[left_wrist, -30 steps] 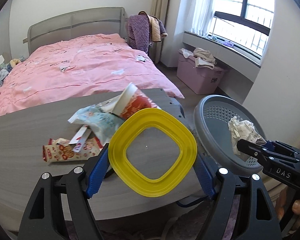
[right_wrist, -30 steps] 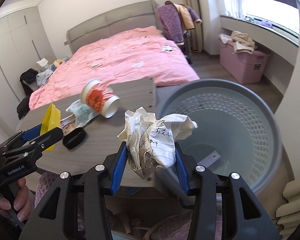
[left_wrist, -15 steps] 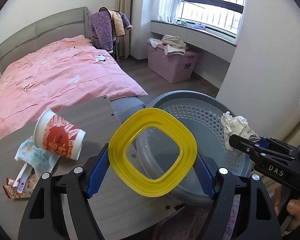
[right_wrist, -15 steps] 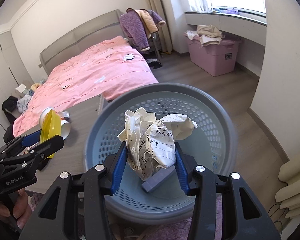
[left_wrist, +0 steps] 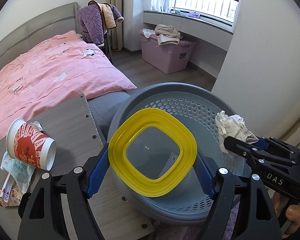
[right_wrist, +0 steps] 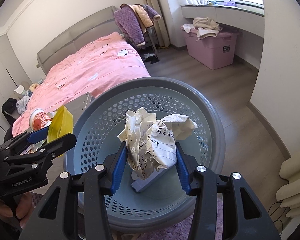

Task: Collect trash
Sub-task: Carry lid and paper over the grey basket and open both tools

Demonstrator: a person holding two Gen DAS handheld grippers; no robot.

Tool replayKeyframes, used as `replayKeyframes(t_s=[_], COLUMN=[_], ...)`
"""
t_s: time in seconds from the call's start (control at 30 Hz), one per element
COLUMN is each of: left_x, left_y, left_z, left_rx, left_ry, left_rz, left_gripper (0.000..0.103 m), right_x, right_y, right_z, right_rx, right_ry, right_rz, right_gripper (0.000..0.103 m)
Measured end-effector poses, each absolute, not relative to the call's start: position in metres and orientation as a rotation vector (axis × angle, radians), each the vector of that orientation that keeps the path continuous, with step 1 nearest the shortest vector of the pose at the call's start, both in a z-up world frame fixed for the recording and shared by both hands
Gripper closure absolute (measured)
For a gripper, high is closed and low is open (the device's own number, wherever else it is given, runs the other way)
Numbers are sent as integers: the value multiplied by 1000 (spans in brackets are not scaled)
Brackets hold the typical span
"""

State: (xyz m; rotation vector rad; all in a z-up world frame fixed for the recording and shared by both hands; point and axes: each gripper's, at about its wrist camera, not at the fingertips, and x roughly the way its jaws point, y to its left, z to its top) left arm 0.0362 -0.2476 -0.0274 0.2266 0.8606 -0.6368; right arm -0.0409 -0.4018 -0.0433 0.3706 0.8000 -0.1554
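The left gripper (left_wrist: 153, 165) is clamped on a yellow lid (left_wrist: 152, 152), its blue pads pressing the lid's two sides; the lid hangs at centre frame over the grey basket (left_wrist: 192, 104). The right gripper (right_wrist: 151, 158) pinches a paper ball (right_wrist: 153, 140) between its pads. Its jaws have just been opening a little, yet the ball is not yet free. It sits at centre of the right view, above the basket's open mouth.

Inside the basket, at the bottom, lies a small grey block (right_wrist: 148, 182) — nothing else shows there.

In the left view, lower left, a table (left_wrist: 70, 120) carries a red paper cup (left_wrist: 31, 145) lying on its side, a wet-wipes pack (left_wrist: 16, 168) under it and a snack wrapper (left_wrist: 8, 197) at the edge. The basket's rim stands just beside the table's edge.

Behind, a bed (left_wrist: 50, 68) with a pink cover fills the upper left; a chair draped with a purple jacket (left_wrist: 94, 25) stands beside it, and a pink bin (left_wrist: 168, 54) topped with clothes sits under the window — all well apart from the basket.
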Motion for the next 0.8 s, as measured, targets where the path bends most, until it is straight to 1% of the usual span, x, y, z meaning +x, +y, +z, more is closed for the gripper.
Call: replayKeyframes(t_s=[0.3, 0.4, 0.5, 0.53, 0.57, 0.6, 0.63, 0.67, 0.8], left_x=[39, 38, 35, 35, 35, 36, 37, 38, 39], left_y=[-256, -258, -260, -261, -261, -261, -261, -260, -258], left_z=[-31, -30, -29, -29, -29, -29, -29, -30, -29], left_rx=[242, 248, 261, 264, 266, 266, 264, 262, 253], left_ry=[865, 857, 849, 851, 853, 856, 860, 866, 874], left_rz=[-640, -631, -619, -617, -614, -611, -608, -603, -593], left_gripper=[28, 28, 28, 28, 27, 27, 26, 25, 23], right_x=[-41, -40, -41, -40, -41, -42, -43, -44, -47], right_y=[-405, -405, -406, -407, -407, -408, -408, -409, -410], right_z=[-49, -50, -49, -47, -47, -46, -44, -43, -42], right_rx=[389, 392, 396, 396, 396, 397, 398, 399, 403], right_ry=[811, 816, 807, 804, 799, 793, 783, 776, 769], right_rz=[-159, -161, -164, -165, -165, -165, -165, -167, -172], right_gripper=[55, 53, 48, 45, 39, 35, 28, 26, 26])
